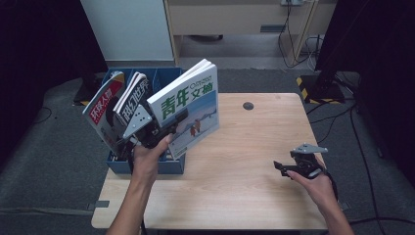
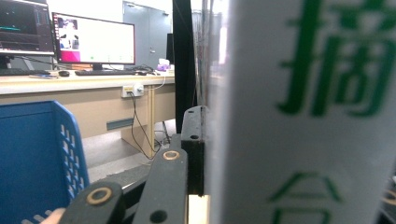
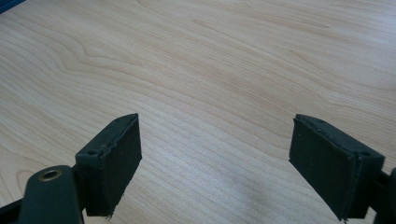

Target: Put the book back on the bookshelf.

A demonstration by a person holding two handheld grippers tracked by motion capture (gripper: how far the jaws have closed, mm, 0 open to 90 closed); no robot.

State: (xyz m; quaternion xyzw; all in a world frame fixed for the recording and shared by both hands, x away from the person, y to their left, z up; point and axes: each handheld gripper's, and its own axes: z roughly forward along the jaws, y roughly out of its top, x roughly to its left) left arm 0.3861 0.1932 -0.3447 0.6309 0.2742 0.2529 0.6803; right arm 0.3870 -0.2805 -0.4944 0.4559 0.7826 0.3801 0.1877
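Jaws first, from the left: the left gripper (image 1: 161, 128) is clamped on a thin magazine (image 1: 188, 105) with a white and blue cover and green lettering, its pads pressed flat against the cover, as the left gripper view shows close up (image 2: 299, 112). The magazine is lifted clear, tilted, above the near right corner of the blue crate (image 1: 147, 166) at the table's left edge. Two more magazines (image 1: 120, 105) stand leaning in the crate to its left. Further right, the wooden table (image 1: 244, 147) is bare, and the right gripper (image 1: 281, 168) rests low over it with its jaws spread wide and nothing between them. The step in hand looks like carrying the pulled magazine out of the crate. The next move probably calls for swinging it rightward over the bare wood, lowering it flat, then easing the grip.
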